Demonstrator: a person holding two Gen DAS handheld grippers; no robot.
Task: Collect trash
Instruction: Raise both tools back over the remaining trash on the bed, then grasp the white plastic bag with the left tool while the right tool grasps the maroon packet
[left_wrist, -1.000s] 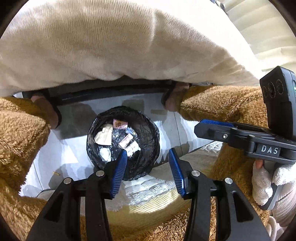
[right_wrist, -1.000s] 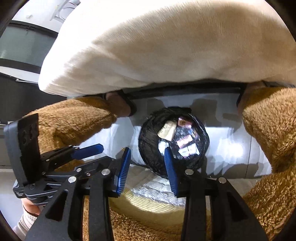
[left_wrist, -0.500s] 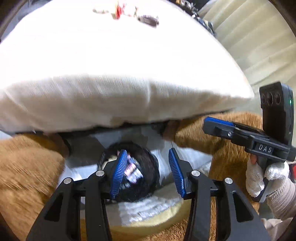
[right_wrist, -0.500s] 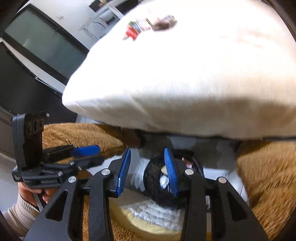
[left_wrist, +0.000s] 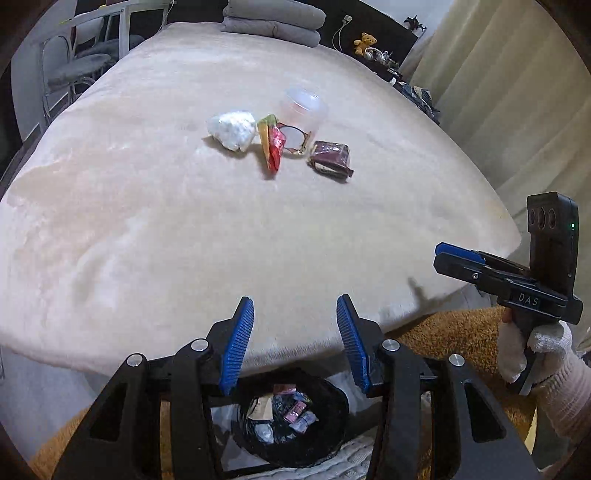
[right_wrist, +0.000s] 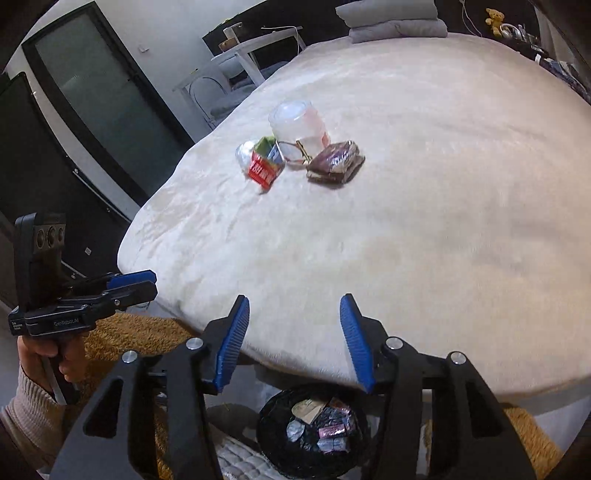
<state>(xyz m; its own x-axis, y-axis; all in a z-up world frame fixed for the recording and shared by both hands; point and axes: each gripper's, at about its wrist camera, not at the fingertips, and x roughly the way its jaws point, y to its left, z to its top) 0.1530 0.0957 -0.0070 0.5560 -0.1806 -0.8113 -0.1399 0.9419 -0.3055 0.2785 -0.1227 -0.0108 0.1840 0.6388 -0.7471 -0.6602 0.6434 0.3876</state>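
Left wrist view: we now overlook the cream blanket (left_wrist: 258, 229) bearing the crumpled white wrapper (left_wrist: 232, 129); the left gripper (left_wrist: 295, 341) stands spread, empty, half hiding the black bin (left_wrist: 332, 435). Right wrist view: right gripper (right_wrist: 293, 339) jaws just widened, empty; wrapper partly occluded.

Cream bed cover (left_wrist: 258, 229) filling most of both views. Folded grey blankets (left_wrist: 273, 18) at its far edge. Small teddy bear (left_wrist: 364, 40) on a dark shelf past the far right corner. White chair (left_wrist: 74, 62) beside the left edge. Beige curtain (left_wrist: 509, 103) along the right.
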